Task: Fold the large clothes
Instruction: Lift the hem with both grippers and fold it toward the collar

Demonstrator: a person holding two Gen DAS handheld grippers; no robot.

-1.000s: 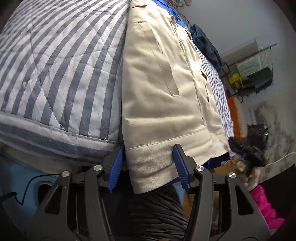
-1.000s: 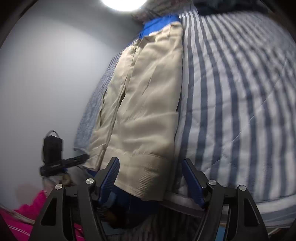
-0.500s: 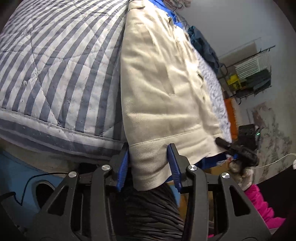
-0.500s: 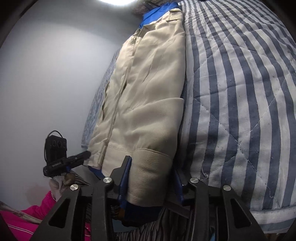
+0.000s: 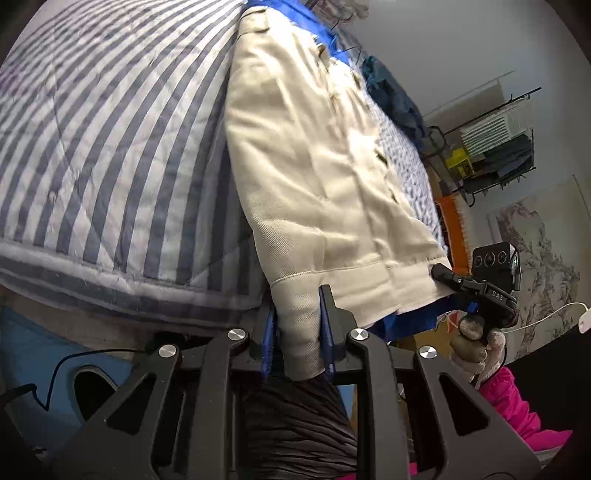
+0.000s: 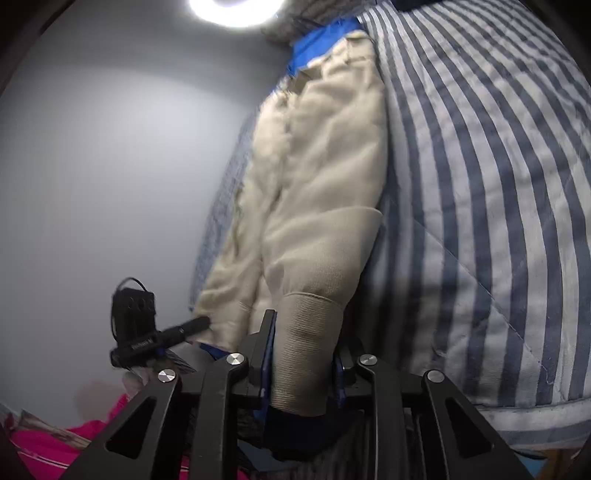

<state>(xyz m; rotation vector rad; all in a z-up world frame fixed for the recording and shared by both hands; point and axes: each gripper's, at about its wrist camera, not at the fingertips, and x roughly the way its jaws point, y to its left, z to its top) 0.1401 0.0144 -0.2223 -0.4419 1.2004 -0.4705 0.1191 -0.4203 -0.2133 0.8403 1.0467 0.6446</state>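
A beige jacket [image 5: 317, 173] lies lengthwise on a bed, on a blue-and-white striped quilt [image 5: 110, 140], with its ribbed hem band hanging over the bed's near edge. A blue garment [image 5: 402, 317] peeks from under it at the hem and at the collar end.

The left gripper [image 5: 297, 332] has just been closing, and its blue-padded jaws now pinch one corner of the hem band, the cloth bunched narrow between them. The right gripper [image 6: 301, 363] has likewise just been closing and clamps the other hem corner, the ribbed band filling the gap between its jaws.

The left wrist view alone shows the jacket's front placket with its buttons, a dark blue garment [image 5: 391, 96] heaped at the bed's far side, a wire rack [image 5: 495, 147] with folded things against the wall, an orange strip beside the bed, and a hand [image 5: 476, 343] in a pale glove and pink sleeve [image 5: 517, 406] carrying the other gripper against the hem. The right wrist view alone shows a bright round ceiling lamp [image 6: 236, 11], a bare grey wall [image 6: 110, 166], and the left gripper seen from the side, its finger tip touching the far hem corner.
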